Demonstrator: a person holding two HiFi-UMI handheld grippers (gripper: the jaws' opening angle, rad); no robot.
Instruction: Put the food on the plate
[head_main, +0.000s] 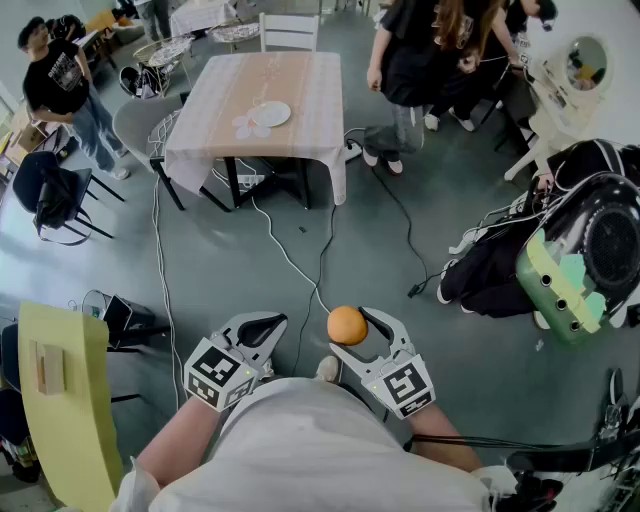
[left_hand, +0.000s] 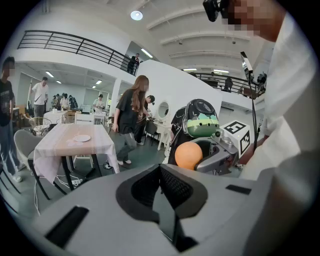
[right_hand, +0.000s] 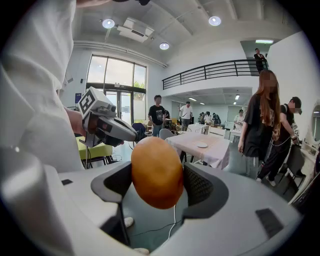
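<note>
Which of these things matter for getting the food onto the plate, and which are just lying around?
Part of the job:
orange food, gripped by the right gripper
white plate
clothed table under it

Just lying about:
floor cables
yellow-green chair
black bags
white chair behind the table

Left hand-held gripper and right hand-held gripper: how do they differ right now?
The right hand-held gripper is clamped on an orange food item; the left hand-held gripper holds nothing. The right one's jaws stand wide around the food; the left one's jaws are together. Both carry marker cubes and are well short of the plate on the table.
</note>
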